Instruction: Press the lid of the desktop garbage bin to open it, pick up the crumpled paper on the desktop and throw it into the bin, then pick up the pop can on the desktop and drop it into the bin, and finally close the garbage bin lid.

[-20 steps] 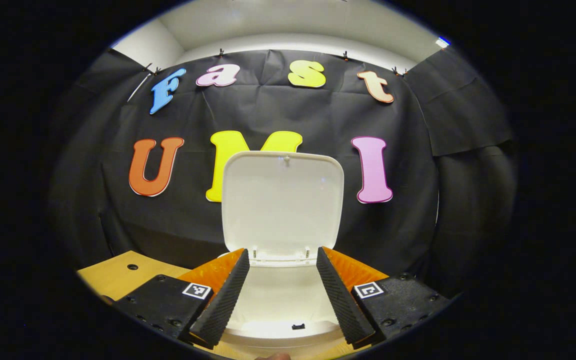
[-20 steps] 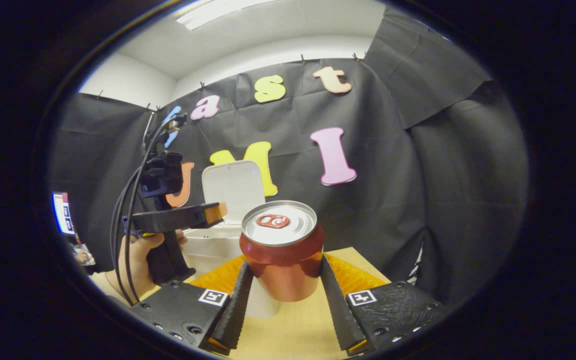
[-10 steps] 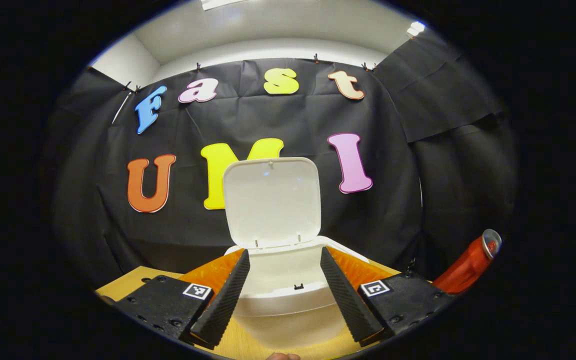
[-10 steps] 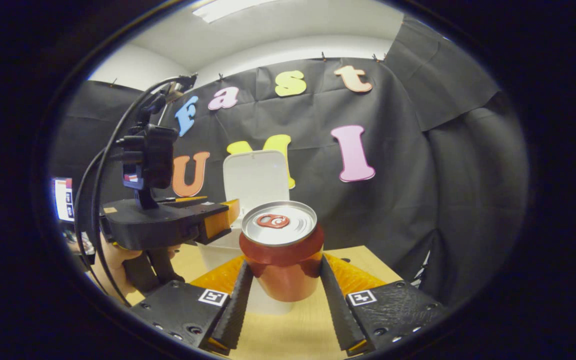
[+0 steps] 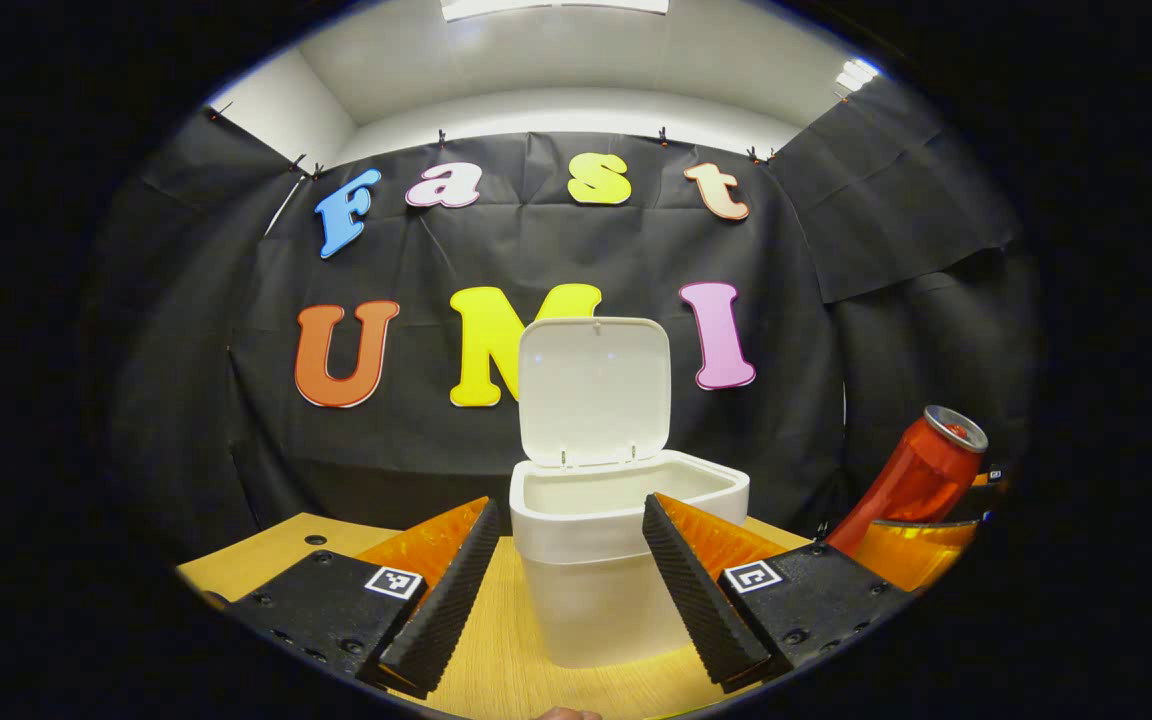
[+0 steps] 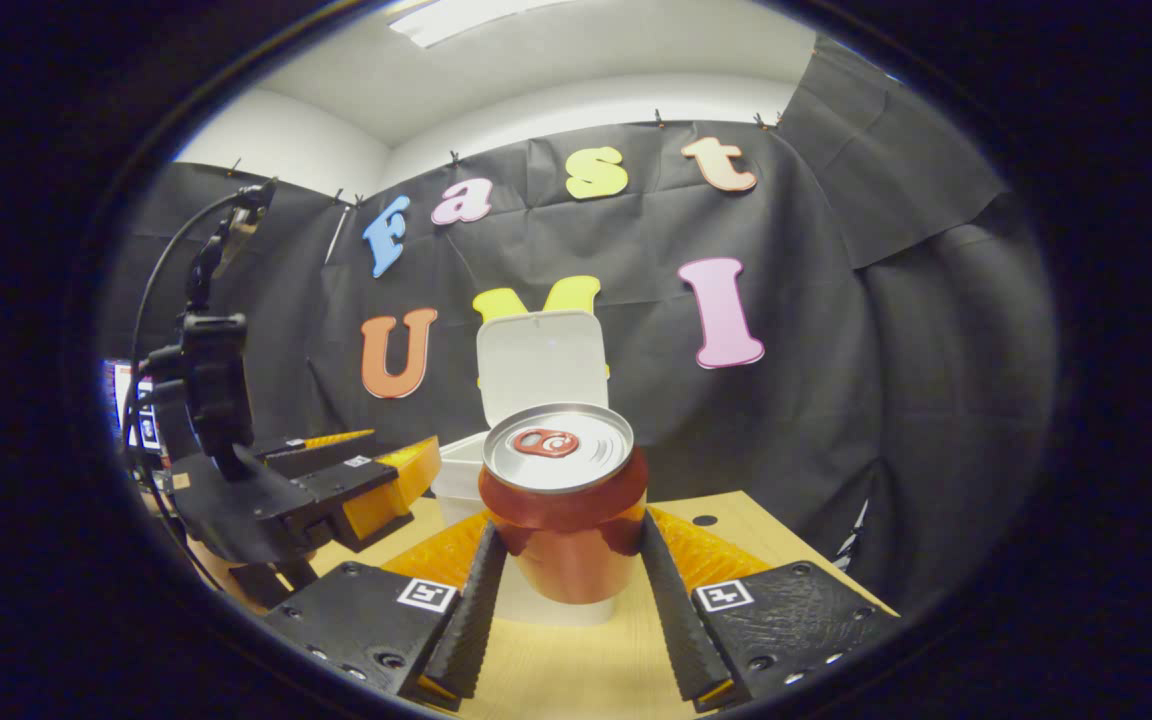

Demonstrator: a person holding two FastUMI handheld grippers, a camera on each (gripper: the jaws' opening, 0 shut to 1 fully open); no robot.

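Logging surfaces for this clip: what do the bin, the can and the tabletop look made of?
Bin: seemingly plastic, white, smooth and matte; its lower body looks faintly translucent. Pop can, held in the right gripper: metal, likely aluminium, with a glossy red wall and bare silvery top. Table: pale wood grain, possibly laminate.

A light wooden tabletop (image 5: 266, 560) runs across the bottom of the left gripper view, with a small dark round hole (image 5: 315, 539) near its far left edge; in the right gripper view a like hole (image 6: 704, 520) sits toward its far right side. Black cloth (image 5: 556, 250) hangs behind it as the booth's wall, pinned along its top edge by small clips (image 5: 443, 134). Above the cloth are a white wall (image 6: 286, 150) and a ceiling with a bright light panel (image 5: 551, 6).
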